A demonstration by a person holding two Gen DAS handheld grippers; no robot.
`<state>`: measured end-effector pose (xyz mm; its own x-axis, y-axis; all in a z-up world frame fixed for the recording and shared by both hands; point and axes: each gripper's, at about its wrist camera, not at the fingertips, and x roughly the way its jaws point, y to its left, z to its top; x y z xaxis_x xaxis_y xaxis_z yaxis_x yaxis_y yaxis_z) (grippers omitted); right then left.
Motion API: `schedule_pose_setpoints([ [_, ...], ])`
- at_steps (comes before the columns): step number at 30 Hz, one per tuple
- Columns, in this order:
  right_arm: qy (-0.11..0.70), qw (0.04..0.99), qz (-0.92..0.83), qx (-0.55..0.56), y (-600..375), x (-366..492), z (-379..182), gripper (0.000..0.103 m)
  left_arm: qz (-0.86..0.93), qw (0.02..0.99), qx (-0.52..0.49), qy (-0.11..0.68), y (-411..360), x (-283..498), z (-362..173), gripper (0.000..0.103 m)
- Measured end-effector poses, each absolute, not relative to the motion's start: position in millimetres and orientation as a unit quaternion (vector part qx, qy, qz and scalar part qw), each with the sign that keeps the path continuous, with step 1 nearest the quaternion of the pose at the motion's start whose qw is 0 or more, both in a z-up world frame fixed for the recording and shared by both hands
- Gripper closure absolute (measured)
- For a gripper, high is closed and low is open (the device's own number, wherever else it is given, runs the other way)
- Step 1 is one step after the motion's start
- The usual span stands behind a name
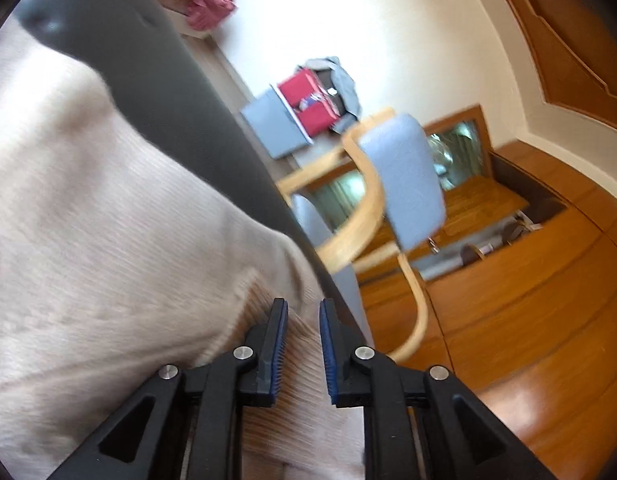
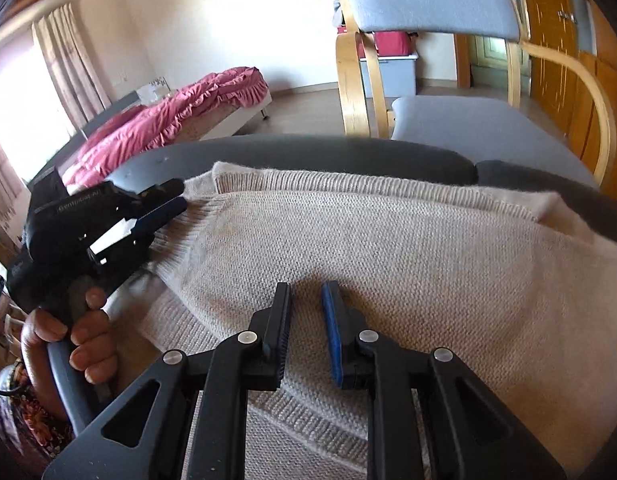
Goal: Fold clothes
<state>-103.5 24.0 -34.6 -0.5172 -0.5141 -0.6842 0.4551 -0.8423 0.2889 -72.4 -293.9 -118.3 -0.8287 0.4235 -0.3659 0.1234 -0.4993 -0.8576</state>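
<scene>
Parted over the knit, the right gripper (image 2: 305, 312) holds nothing; the left gripper (image 2: 176, 200), also parted, sits at the far-left ribbed cuff. Beige sweater (image 2: 388, 248) lies on the dark surface (image 2: 308, 152), one fold apparently made, more remaining.

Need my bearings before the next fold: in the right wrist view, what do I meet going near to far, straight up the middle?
Right gripper → beige knit sweater → dark grey cushion edge → chair seat → chair's grey backrest.
</scene>
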Motion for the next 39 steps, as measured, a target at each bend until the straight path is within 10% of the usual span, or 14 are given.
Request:
schedule_pose_setpoints([
  [11, -0.07, 0.293, -0.861, 0.409, 33.3, -112.8, -32.2, 0.084, 0.857, 0.05, -0.256, -0.445, -389.5, -9.9, -72.4, 0.086],
  [25, -0.055, 0.305, -0.861, 0.404, 28.0, -109.8, -30.0, 0.068, 0.816, -0.32, -0.102, -0.471, -618.0, 151.6, -49.9, 0.062],
  [39, -0.067, 0.309, -0.858, 0.405, 28.0, -110.7, -31.1, 0.068, 0.807, -0.319, -0.149, -0.474, -629.1, 97.9, -73.6, 0.062],
])
